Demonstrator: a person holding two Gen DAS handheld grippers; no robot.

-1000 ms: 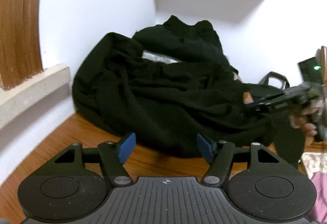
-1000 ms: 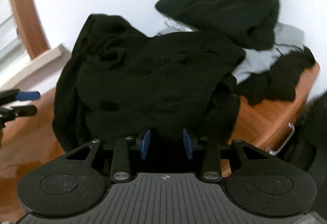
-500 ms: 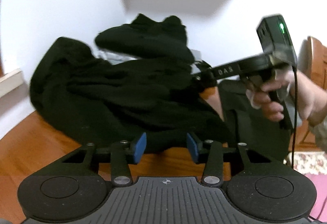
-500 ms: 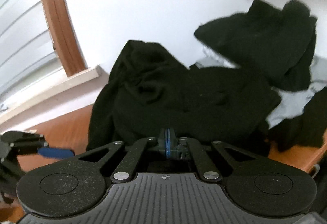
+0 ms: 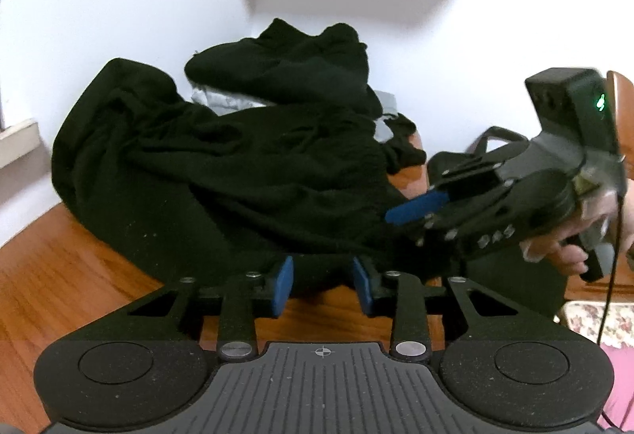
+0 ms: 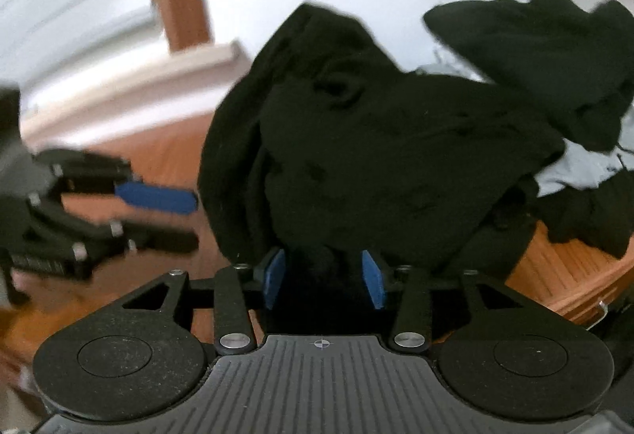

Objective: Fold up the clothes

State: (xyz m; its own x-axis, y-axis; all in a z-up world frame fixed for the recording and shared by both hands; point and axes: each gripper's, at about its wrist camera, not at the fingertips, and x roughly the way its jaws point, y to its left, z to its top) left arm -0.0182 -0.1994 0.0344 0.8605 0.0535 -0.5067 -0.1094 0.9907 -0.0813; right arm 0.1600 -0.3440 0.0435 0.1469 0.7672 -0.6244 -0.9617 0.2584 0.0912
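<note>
The black garment (image 5: 222,172) is lying crumpled on the wooden counter (image 5: 51,275), burying a grey one (image 6: 574,168); both your right claw (image 6: 323,275) and left claw (image 5: 323,285) are gaping at its near edge, risking dragging several layers

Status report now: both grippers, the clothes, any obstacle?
Left gripper open at the edge of the black garment. Right gripper open, black fabric between its fingers. Clothes unfolded in a heap. No obstacle seen.
</note>
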